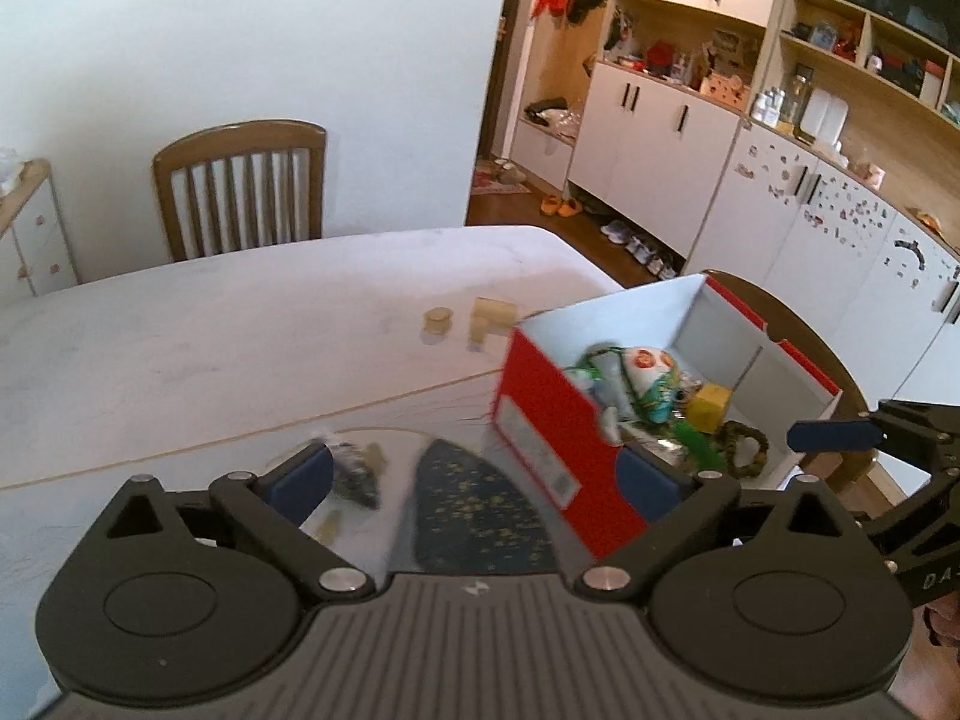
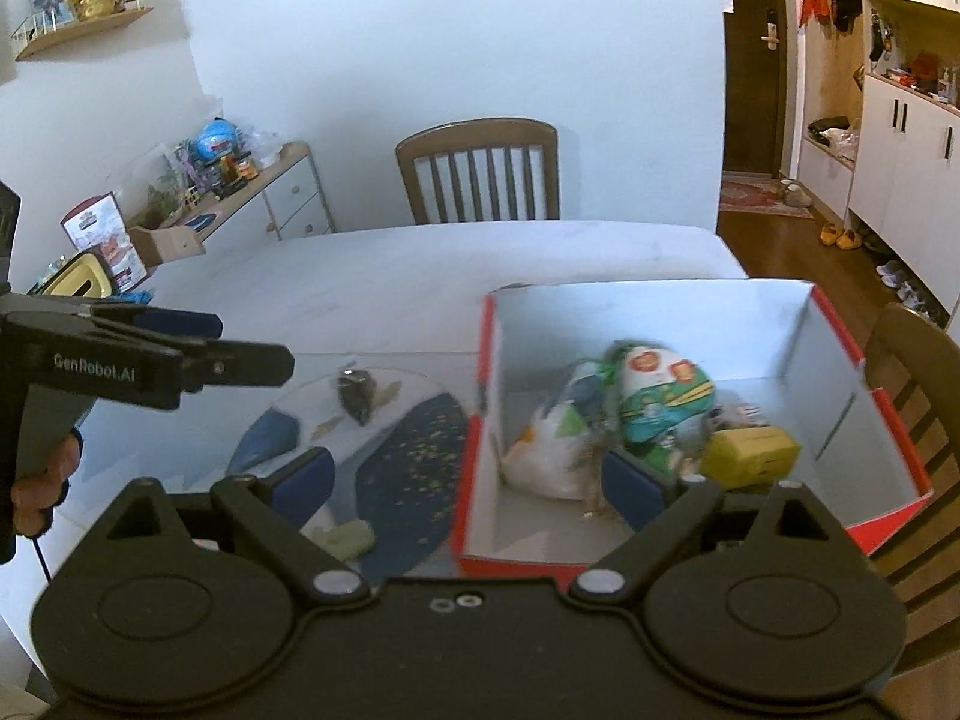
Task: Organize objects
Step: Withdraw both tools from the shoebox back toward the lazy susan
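A red box [image 2: 474, 420] with white inner walls stands on the white table [image 2: 420, 264]. It holds a green and white snack bag [image 2: 660, 390], a white bag [image 2: 552, 444], a yellow block [image 2: 750, 450] and a dark bracelet [image 1: 744, 444]. The box [image 1: 540, 420] also shows in the left wrist view. Left of it lies a round glass plate [image 2: 384, 438] with a blue leaf pattern and a small dark wrapped item [image 2: 357, 393]. My left gripper [image 1: 474, 474] is open above the plate and the box's near wall. My right gripper [image 2: 468, 480] is open over the box's near left corner.
Two small beige wooden pieces [image 1: 438, 318] lie on the table beyond the box. A wooden chair [image 2: 480, 174] stands at the far side and another [image 2: 918, 372] at the right. A pale crumpled scrap [image 2: 348, 537] lies on the plate. Cabinets line the right wall.
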Tool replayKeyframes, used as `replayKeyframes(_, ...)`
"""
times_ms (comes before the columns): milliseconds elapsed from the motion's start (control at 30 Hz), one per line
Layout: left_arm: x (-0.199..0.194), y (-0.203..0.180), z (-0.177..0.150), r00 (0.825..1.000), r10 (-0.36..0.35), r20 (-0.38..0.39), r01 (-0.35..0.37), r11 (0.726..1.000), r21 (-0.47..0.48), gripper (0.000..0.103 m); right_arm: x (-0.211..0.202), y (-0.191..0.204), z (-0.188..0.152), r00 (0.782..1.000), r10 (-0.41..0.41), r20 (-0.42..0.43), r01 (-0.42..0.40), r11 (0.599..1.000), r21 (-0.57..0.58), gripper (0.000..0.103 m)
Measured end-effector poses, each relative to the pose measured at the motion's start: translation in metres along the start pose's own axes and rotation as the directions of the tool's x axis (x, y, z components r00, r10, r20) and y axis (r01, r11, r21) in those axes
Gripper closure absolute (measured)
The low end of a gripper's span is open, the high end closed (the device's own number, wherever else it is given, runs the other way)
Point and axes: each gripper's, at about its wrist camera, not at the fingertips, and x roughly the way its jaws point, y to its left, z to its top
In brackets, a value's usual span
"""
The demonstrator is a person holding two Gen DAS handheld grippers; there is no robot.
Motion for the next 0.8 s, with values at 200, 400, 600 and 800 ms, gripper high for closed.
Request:
replayKeyframes(200, -0.009, 0.034, -0.016, 0.999, 0.031, 0.032, -0.032, 0.999, 0.02, 0.0, 0.013, 0.026, -0.001, 1.0, 0.001, -0.021, -0.001, 1.0, -0.01, 0.008)
replayKeyframes(400, -0.005, 0.056, -0.04, 1.0, 0.016, 0.006, -0.016, 0.998, 0.053, 0.0, 0.033, 0.05, -0.005, 0.998, 0.001, -0.066, -0.003, 1.0, -0.03, 0.008)
replayKeyframes(600, 0.01, 0.066, -0.067, 1.0, 0.013, -0.026, -0.011, 0.995, 0.101, 0.0, 0.054, 0.072, -0.017, 0.991, 0.005, -0.137, -0.018, 0.996, -0.087, 0.008)
replayKeyframes(800, 0.026, 0.071, -0.085, 0.999, 0.021, -0.038, -0.016, 0.991, 0.132, 0.0, 0.074, 0.082, -0.031, 0.982, -0.018, -0.19, -0.002, 0.994, -0.106, 0.008)
